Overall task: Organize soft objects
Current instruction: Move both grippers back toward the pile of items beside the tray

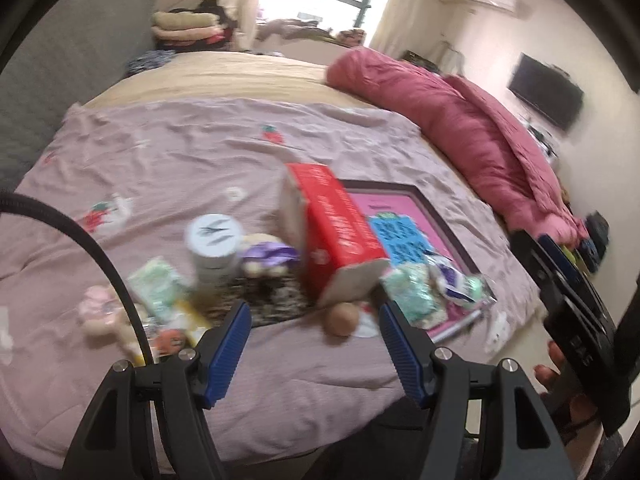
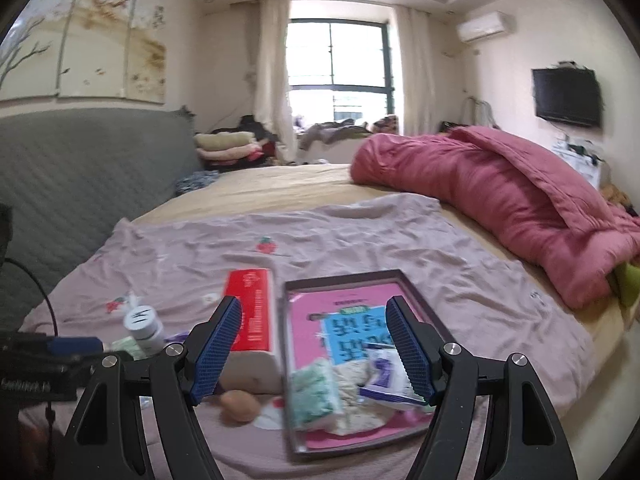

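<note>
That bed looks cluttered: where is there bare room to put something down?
The mauve sheet lies bare between the red box, the grey headboard and the pink quilt. It is crowded nearer the camera: the tray holds packets, and the white jar stands among small toys.

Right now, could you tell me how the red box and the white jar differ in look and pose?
The red box is long and flat-sided, red on top with white sides; the white jar is round with a marked lid. The box lies on its side beside the tray; the jar stands upright, farther left. Both rest on the mauve sheet.
</note>
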A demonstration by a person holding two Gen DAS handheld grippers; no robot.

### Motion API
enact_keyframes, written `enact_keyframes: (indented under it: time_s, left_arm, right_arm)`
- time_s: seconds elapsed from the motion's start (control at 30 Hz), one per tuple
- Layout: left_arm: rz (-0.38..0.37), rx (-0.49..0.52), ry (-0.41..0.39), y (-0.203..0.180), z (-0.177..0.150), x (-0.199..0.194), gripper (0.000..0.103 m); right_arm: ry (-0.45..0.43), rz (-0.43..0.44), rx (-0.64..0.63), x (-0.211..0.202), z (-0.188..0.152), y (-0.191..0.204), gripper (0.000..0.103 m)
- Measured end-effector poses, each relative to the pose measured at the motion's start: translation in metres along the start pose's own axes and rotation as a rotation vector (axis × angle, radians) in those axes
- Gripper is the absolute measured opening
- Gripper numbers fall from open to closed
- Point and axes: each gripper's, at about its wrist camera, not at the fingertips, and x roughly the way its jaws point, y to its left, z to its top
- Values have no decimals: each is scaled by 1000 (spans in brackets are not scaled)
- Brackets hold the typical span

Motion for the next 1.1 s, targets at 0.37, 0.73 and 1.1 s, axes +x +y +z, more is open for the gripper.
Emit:
enact_keyframes:
  time_s: [0.37,0.73,1.1]
  left_arm:
    - [107,-180,-64,97,3,-39,66]
    - [88,-303,9,160,-30,-30,66]
    - [76,-296,124,153,-55,15,66]
  right_arm:
    - [-4,116,-56,-14,10,51,76]
    - [52,145,-93,-8,4,75,76]
    - [118,199,-154,9,-19,107,76]
